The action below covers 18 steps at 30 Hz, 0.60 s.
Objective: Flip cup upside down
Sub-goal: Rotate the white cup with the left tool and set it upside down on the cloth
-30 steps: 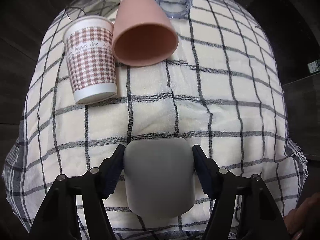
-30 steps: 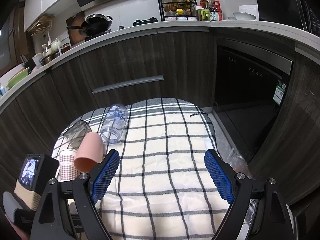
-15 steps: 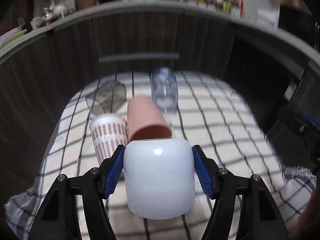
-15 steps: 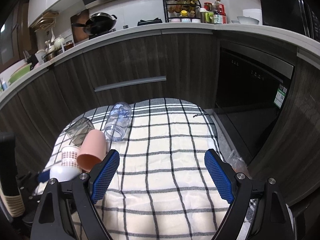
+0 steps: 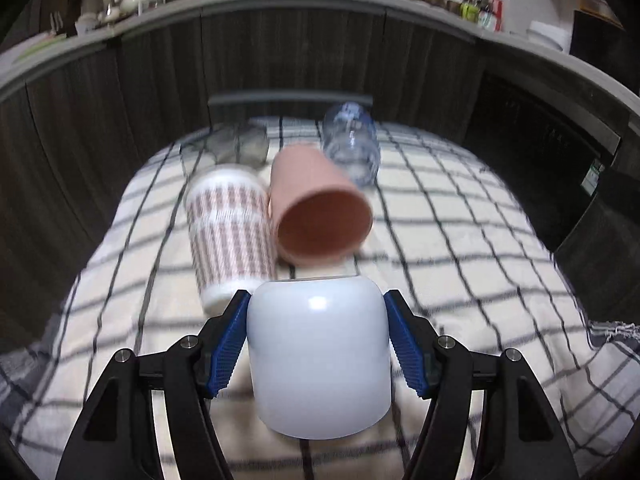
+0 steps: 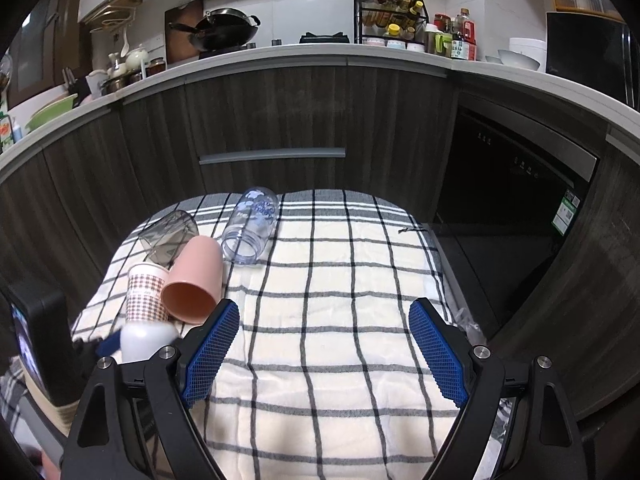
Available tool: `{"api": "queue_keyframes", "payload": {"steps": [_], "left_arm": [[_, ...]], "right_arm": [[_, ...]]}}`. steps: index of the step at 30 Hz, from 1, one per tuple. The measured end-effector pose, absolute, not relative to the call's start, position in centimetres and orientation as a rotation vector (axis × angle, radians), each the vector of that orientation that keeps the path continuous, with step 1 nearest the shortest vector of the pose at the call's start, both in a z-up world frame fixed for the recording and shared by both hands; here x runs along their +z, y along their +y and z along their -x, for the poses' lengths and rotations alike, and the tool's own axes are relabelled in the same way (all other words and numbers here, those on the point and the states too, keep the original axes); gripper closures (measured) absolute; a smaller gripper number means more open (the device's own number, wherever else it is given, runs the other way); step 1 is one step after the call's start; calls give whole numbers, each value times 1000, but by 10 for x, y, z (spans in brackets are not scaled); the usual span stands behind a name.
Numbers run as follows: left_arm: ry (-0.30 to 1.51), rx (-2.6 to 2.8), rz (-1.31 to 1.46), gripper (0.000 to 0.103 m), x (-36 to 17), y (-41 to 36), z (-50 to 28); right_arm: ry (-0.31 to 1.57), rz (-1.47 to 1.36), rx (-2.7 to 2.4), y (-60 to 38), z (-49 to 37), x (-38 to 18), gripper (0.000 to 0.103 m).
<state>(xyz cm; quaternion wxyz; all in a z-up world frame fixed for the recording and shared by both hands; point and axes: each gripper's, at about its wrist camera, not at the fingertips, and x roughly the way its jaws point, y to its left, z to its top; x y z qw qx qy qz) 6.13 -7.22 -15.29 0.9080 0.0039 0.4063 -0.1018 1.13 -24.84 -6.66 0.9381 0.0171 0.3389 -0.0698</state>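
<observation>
My left gripper (image 5: 318, 328) is shut on a white cup (image 5: 320, 356), its blue pads pressing both sides. The cup's rounded base points away from me toward the other cups. In the right wrist view the white cup (image 6: 146, 338) shows at the lower left, held just above the checked cloth (image 6: 340, 320). My right gripper (image 6: 324, 344) is open and empty above the middle of the cloth.
A pink cup (image 5: 316, 212) lies on its side with its mouth toward me. Beside it are a checked paper cup (image 5: 230, 232), a clear glass (image 5: 240, 146) and a clear plastic jar (image 5: 352, 142). Dark cabinet fronts (image 6: 272, 120) stand behind the cloth.
The left gripper has tilted up from looking down at the cloth to looking forward, turning the white cup with it, and moved closer to the lying cups. The right gripper has barely moved.
</observation>
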Motion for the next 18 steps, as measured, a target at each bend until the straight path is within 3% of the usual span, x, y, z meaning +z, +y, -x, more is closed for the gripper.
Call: {"api": "queue_keyframes", "payload": {"steps": [18], "left_arm": [[927,-231,-25,37,-159,-68,-31]], "right_arm": [[717,-71,-139,-250,2,-67,16]]}}
